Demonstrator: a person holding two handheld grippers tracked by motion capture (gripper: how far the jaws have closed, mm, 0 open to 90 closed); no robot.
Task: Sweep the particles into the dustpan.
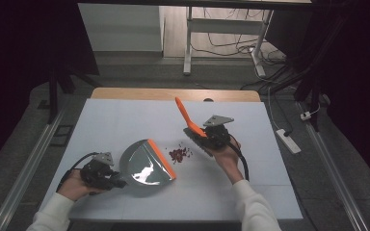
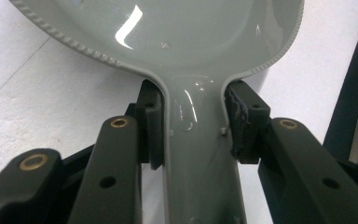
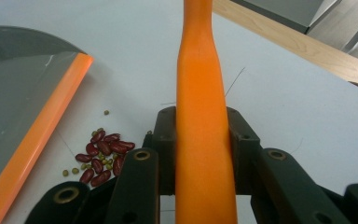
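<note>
The left gripper [image 2: 193, 135] clamps the handle of one grey dustpan [image 1: 147, 163], pan ahead of its jaws. The right gripper [image 3: 201, 140] grips one orange brush handle [image 3: 200, 116]. Left of those jaws lies one pile of beans [image 3: 100, 156]: about ten red, perhaps eight small green ones.

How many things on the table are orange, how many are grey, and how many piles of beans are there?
Orange things: 1, the orange plastic brush handle, shut in the right gripper.
Grey things: 1, the grey plastic dustpan with an orange lip, held by the left gripper.
Bean piles: 1, small red and green beans.
Total: 3
</note>
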